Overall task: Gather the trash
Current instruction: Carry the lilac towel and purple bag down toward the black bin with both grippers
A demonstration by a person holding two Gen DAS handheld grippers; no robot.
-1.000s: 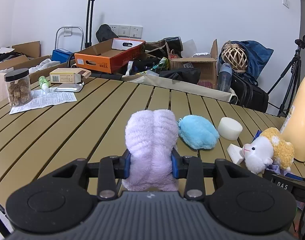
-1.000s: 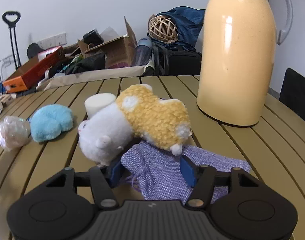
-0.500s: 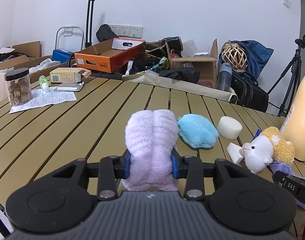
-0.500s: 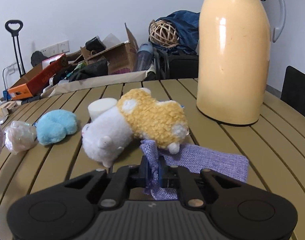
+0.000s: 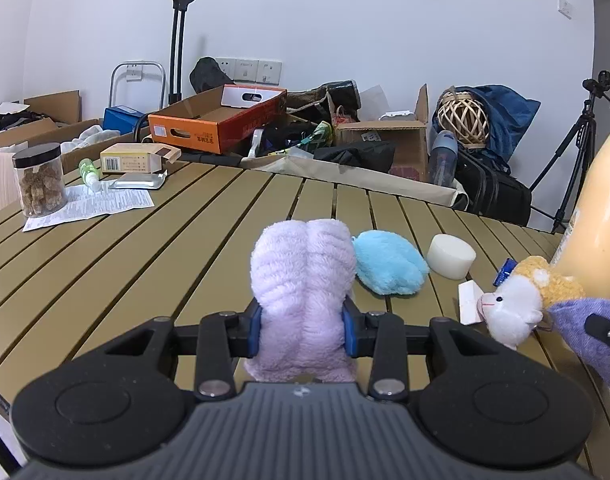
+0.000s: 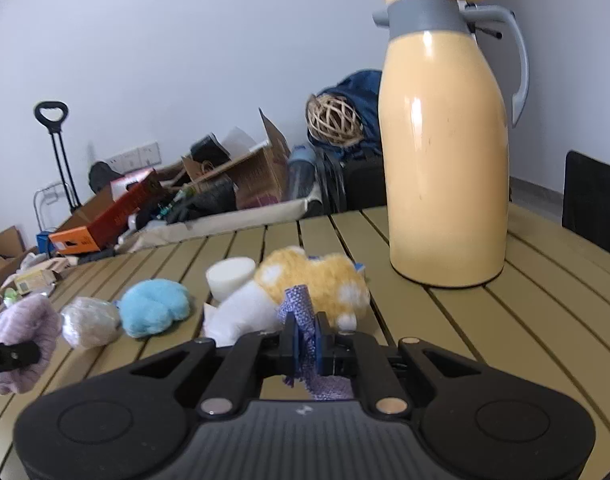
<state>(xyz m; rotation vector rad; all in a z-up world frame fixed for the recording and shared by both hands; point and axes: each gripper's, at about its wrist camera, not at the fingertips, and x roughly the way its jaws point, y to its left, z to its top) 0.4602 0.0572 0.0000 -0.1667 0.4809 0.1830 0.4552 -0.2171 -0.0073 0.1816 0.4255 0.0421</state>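
My left tool (image 5: 303,330) is clenched on a lilac plush (image 5: 303,280), its blue pads pressed into both sides of the fluffy body, which stands upright between them above the slatted desk (image 5: 145,264). My right tool (image 6: 305,338) is clenched tight on a fold of purple cloth (image 6: 301,316), the pads nearly meeting with the weave bunched up between them; in the left view the same cloth (image 5: 581,320) hangs lifted at the right edge, off the desk. Just beyond the cloth lies a white and yellow lamb toy (image 6: 305,288) on its side, its head toward the left tool. Behind it sits a white foam cylinder (image 6: 231,276), touching or almost touching the lamb. To the left of those are a blue plush (image 6: 155,308) and, just beside it, a pale crumpled wad (image 6: 91,320); the lilac plush shows at the far left of that view, close to the wad. A scrap of white card (image 5: 471,302) lies flat by the lamb's head. A tall yellow thermos (image 6: 445,160) stands upright to the right, near the lamb but apart from it. Far across the desk, at the left, a jar (image 5: 39,182) with a black lid rests on a printed sheet (image 5: 105,204), with a small box (image 5: 135,158) behind. Cartons and bags crowd the floor along the wall.
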